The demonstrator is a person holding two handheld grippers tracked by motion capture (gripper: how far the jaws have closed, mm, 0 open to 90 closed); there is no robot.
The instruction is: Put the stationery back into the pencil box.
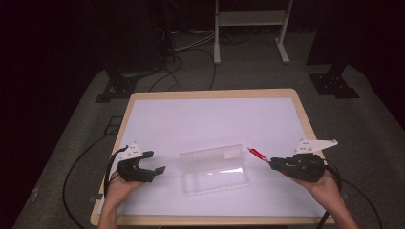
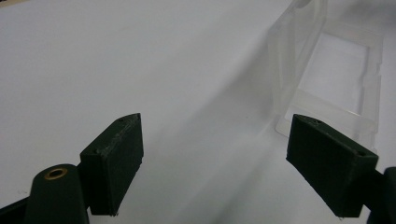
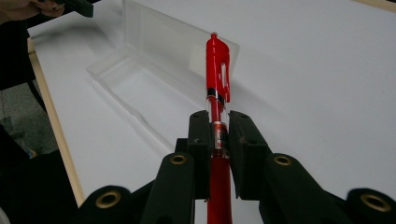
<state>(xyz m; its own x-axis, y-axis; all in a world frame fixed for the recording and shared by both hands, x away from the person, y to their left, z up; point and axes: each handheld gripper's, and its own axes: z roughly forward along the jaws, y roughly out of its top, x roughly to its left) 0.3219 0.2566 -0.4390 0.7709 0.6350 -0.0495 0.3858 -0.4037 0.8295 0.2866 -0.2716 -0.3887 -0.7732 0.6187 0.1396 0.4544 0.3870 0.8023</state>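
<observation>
A clear plastic pen case (image 1: 214,168) lies open on the white table (image 1: 210,114), its lid standing up along the far side. Just left of it my left gripper (image 1: 155,162) stands open with nothing between its jaws. In the left gripper view the jaws (image 2: 217,121) are wide apart over bare table, and the case (image 2: 327,70) lies ahead to the right. My right gripper (image 1: 273,163) is at the case's right end, shut on a red pen (image 1: 257,153). The pen (image 3: 217,65) sticks out past the right gripper (image 3: 218,119) toward the case (image 3: 149,70).
The table has a wooden rim (image 1: 305,119). Black cables (image 1: 76,167) trail off its left side onto the grey floor. A white stand (image 1: 250,28) and black stand feet (image 1: 119,88) sit beyond the far edge. The other hand's gripper (image 3: 79,5) is at the top left of the right gripper view.
</observation>
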